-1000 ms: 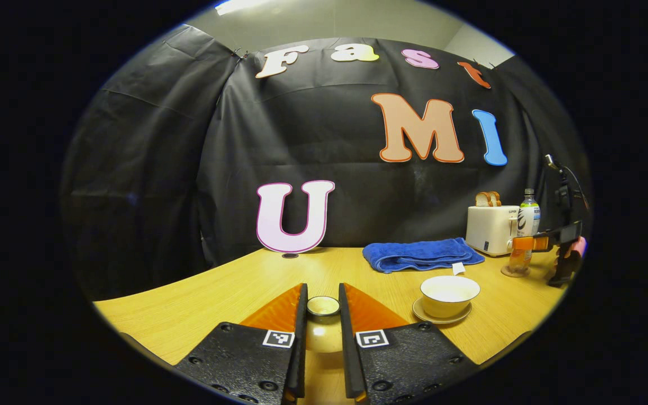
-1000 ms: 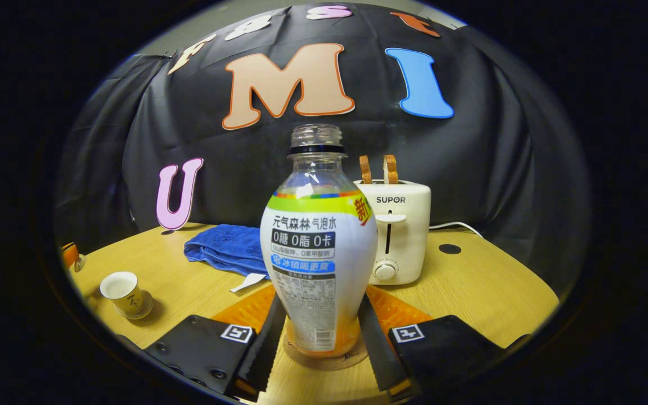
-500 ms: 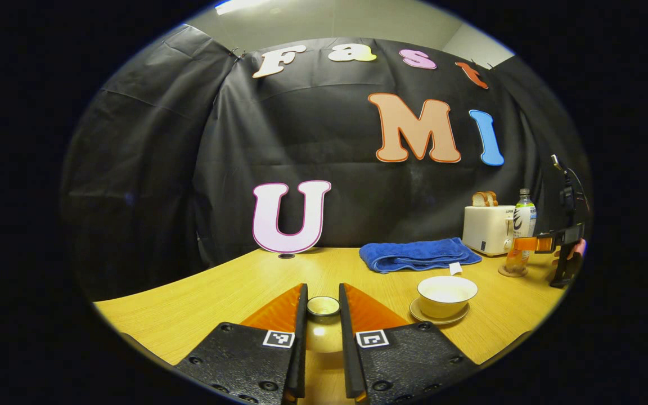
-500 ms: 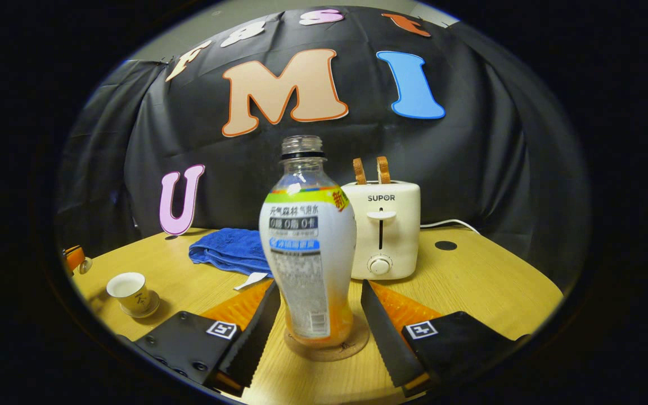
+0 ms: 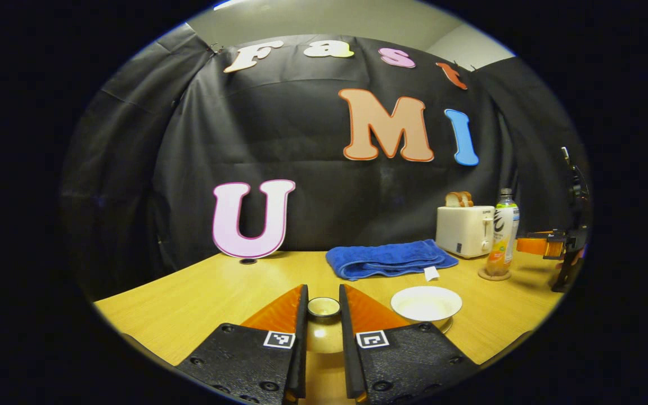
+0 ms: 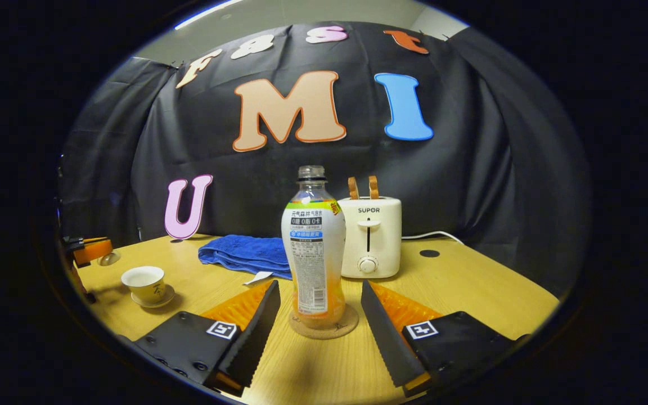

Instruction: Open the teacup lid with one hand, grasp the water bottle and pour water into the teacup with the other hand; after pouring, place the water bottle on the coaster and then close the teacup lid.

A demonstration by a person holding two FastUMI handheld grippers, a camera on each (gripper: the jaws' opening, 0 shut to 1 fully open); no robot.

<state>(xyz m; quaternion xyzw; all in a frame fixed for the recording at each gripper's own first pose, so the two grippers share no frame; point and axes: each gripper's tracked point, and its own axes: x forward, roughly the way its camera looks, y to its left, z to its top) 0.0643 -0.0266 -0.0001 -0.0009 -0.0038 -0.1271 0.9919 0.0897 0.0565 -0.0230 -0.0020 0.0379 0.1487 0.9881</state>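
In the left gripper view my left gripper is shut on the knob of the pale teacup lid, held above the table. The open teacup on its saucer sits just to its right. Farther right, the water bottle stands upright on the round coaster. In the right gripper view my right gripper is open, its fingers apart on either side of the bottle and not touching it. That bottle rests on the coaster. The teacup sits at the left, with the left gripper beyond it.
A white toaster with bread slices stands behind the bottle, its cord trailing right. A folded blue towel lies at the back of the wooden table. In the left gripper view the towel lies behind the teacup.
My right gripper has opened off the bottle and drawn back, leaving it upright on the coaster. My left gripper, still holding the lid, has shifted toward the teacup.
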